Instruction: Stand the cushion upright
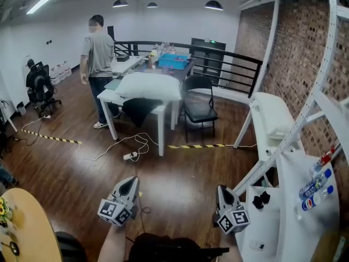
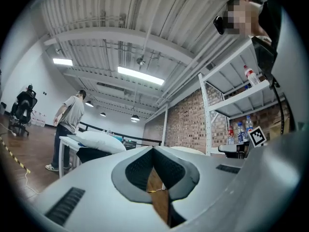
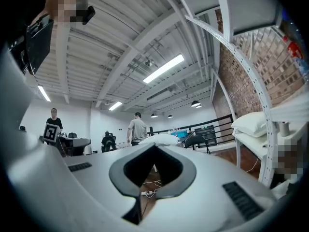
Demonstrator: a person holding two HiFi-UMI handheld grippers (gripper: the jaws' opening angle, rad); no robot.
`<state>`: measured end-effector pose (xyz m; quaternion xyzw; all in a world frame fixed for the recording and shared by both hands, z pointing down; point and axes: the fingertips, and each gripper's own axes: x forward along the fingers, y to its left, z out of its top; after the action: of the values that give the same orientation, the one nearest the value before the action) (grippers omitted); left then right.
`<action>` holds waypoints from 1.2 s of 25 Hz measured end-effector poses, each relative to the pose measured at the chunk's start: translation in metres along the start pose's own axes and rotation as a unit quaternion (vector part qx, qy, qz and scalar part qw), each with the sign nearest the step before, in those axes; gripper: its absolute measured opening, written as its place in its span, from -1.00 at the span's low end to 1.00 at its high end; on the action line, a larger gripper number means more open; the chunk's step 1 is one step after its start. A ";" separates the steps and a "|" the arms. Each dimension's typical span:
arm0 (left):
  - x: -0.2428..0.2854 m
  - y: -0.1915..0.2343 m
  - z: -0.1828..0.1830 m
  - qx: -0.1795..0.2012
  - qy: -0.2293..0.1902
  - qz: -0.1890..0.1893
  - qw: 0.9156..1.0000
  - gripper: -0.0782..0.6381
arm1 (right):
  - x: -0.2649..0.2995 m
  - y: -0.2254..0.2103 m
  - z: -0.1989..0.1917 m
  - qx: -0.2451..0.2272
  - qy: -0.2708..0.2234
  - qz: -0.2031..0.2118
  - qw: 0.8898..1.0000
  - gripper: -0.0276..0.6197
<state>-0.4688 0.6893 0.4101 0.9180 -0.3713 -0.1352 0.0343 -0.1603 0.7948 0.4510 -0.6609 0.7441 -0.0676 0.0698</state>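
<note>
A big white cushion (image 1: 148,85) lies flat on a white table (image 1: 110,97) across the room; it also shows in the left gripper view (image 2: 99,140) and the right gripper view (image 3: 162,139). Another white cushion (image 1: 271,115) lies on a low shelf at the right, also in the right gripper view (image 3: 252,122). My left gripper (image 1: 129,182) and right gripper (image 1: 222,190) are held low in front of me, far from both cushions. Each has its jaws shut with nothing between them, as the left gripper view (image 2: 153,150) and right gripper view (image 3: 154,148) show.
A person (image 1: 97,59) stands at the table's left. A black chair (image 1: 199,106) stands to its right. Cables and a power strip (image 1: 130,156) lie on the wood floor, with striped tape (image 1: 203,145). A white rack (image 1: 297,201) with bottles (image 1: 314,189) is close on my right.
</note>
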 end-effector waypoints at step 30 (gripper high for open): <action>0.353 0.133 -0.060 -0.033 0.004 -0.087 0.996 -0.78 | 0.283 -0.160 0.023 -0.019 0.003 -0.077 0.997 -0.90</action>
<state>-0.2995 0.3472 0.4108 0.9456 -0.2856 -0.1463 0.0540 -0.0335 0.4946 0.4549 -0.7171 0.6925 -0.0608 0.0499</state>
